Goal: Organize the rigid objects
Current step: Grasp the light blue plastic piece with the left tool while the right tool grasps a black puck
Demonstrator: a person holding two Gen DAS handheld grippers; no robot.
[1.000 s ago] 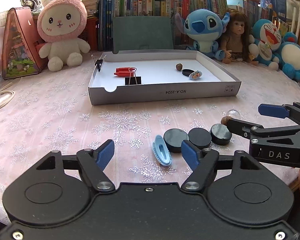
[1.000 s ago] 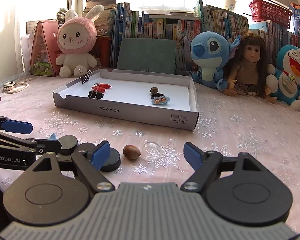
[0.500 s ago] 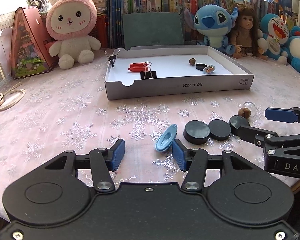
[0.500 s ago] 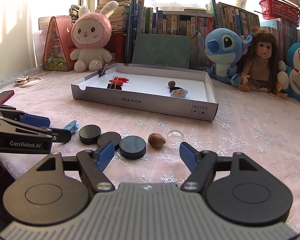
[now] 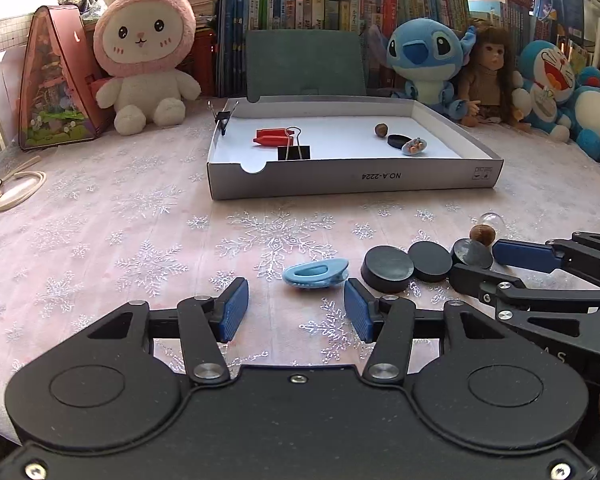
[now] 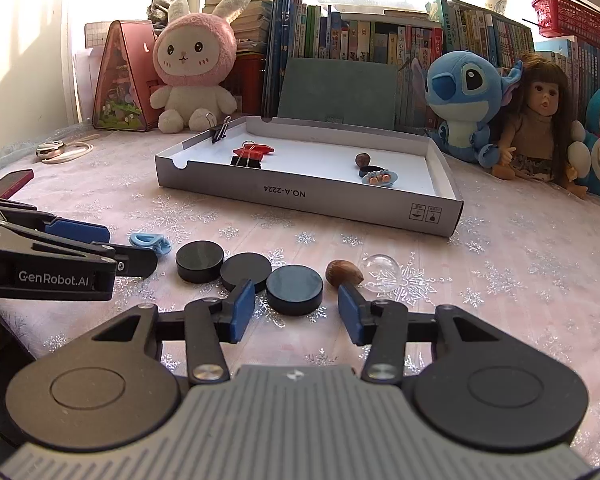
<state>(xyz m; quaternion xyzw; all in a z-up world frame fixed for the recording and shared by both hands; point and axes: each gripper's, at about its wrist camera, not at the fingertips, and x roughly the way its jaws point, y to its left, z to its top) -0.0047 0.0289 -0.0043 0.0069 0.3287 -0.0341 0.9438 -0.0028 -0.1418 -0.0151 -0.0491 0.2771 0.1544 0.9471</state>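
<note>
A blue hair clip (image 5: 315, 274) lies crosswise on the tablecloth, just beyond the tips of my left gripper (image 5: 295, 310), which is open with nothing between its pads. Three black discs (image 6: 199, 261) sit in a row to its right. My right gripper (image 6: 296, 312) is closing; the nearest black disc (image 6: 295, 289) sits between its fingertips (image 6: 242, 308), with gaps on both sides. A brown nut (image 6: 342, 272) and a clear glass ball (image 6: 381, 273) lie right of that disc. The white box (image 5: 380, 180) behind holds a red clip (image 5: 270, 137), binder clips, a nut and a disc.
Plush toys (image 5: 146, 60), a doll (image 6: 540, 120), a green folder and books line the back of the table. A triangular pink house model (image 5: 54, 80) stands at the back left, a cord (image 5: 16, 190) at the left edge. A dark red phone (image 6: 14, 182) lies left.
Both grippers' jaws have narrowed. The blue clip has turned from lengthwise to crosswise before the left tips. The right gripper has shifted left, from the nut and ball to the nearest black disc.
</note>
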